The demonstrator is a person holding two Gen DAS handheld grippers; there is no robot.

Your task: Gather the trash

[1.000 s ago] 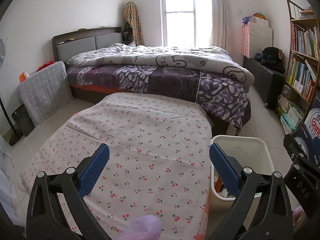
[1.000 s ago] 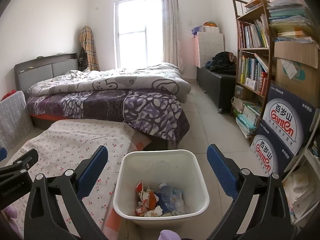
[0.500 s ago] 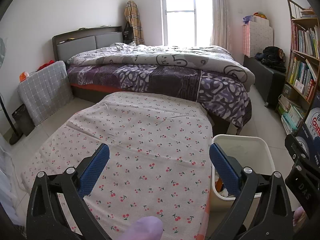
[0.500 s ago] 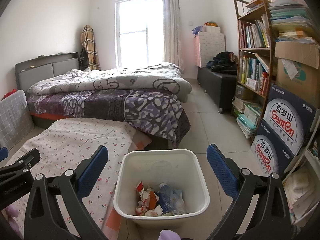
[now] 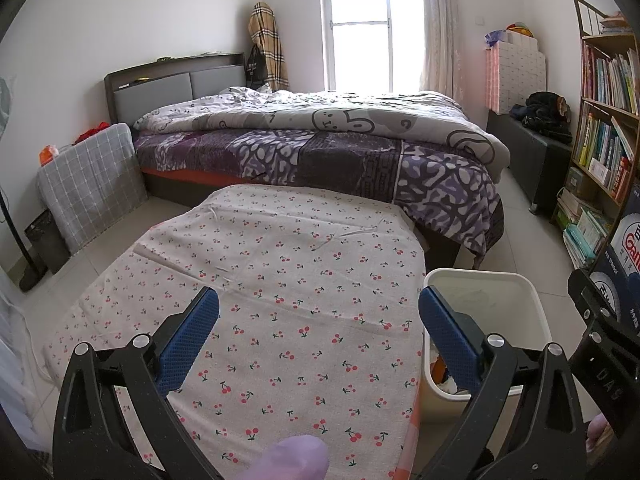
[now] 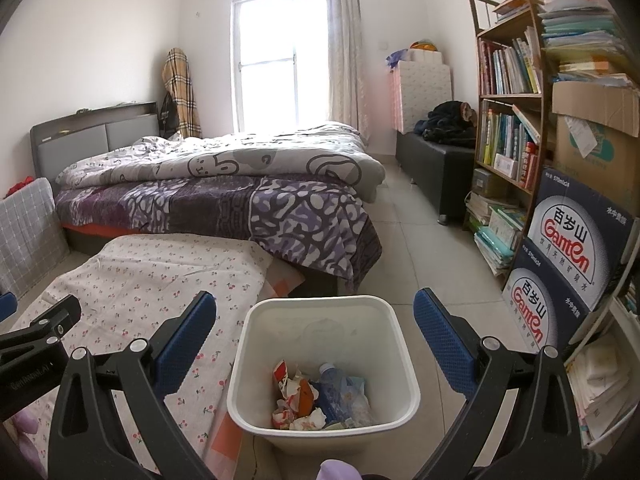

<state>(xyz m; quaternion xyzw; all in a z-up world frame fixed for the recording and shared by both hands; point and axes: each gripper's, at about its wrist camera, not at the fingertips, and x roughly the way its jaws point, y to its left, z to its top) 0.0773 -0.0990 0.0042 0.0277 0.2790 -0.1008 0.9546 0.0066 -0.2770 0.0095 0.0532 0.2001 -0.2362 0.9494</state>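
Note:
A white trash bin stands on the floor beside the cloth-covered table. It holds crumpled wrappers and a plastic bottle. My right gripper is open and empty, hovering above the bin. My left gripper is open and empty above the cherry-print tablecloth. The bin also shows in the left wrist view, to the right of the table. The left gripper's body shows at the left edge of the right wrist view.
A bed with a purple and grey quilt lies behind the table. A bookshelf and stacked water cartons stand on the right. A dark bench is by the far wall. Tiled floor runs between bed and shelf.
Both views have shifted only slightly. Both grippers stay open and empty.

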